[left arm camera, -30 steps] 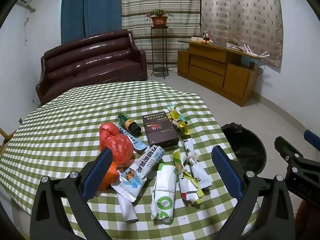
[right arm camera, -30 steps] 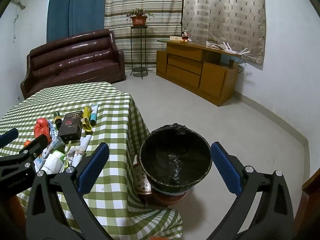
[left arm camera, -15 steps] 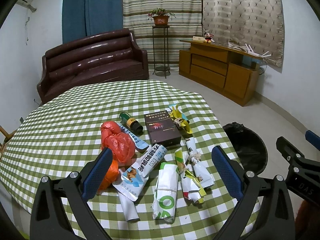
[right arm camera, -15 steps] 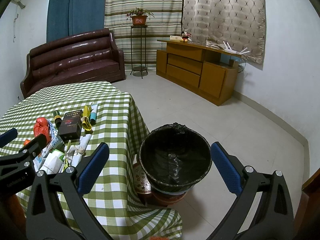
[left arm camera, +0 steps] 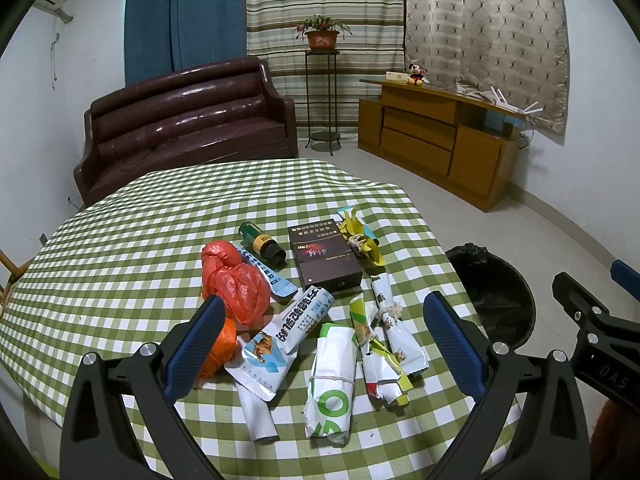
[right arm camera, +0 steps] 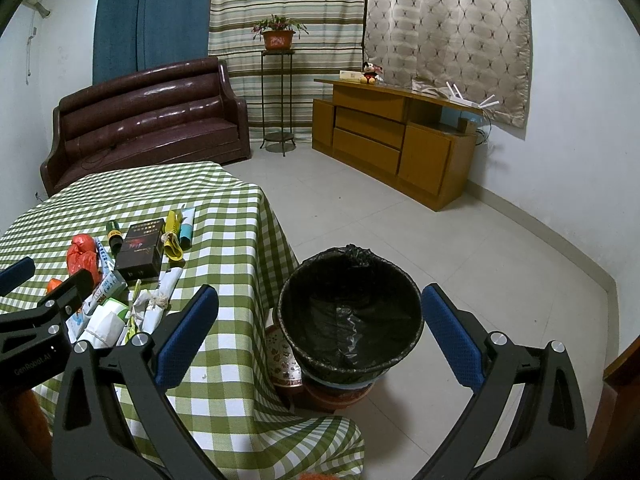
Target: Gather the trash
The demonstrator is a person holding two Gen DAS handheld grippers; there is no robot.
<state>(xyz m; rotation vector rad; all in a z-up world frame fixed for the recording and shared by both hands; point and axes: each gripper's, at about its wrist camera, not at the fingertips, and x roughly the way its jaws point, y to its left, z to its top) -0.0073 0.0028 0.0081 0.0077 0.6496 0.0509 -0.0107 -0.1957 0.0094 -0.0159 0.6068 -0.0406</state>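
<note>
A home living room. A dark brown leather sofa stands before striped curtains, beside a wooden sideboard. A potted plant tops a metal stand.

White walls enclose a pale tiled floor. A dark brown leather sofa stands against the far wall before blue and striped curtains. A potted plant tops a thin metal stand (black, wiry) beside a wooden sideboard under a patterned beige curtain.
</note>
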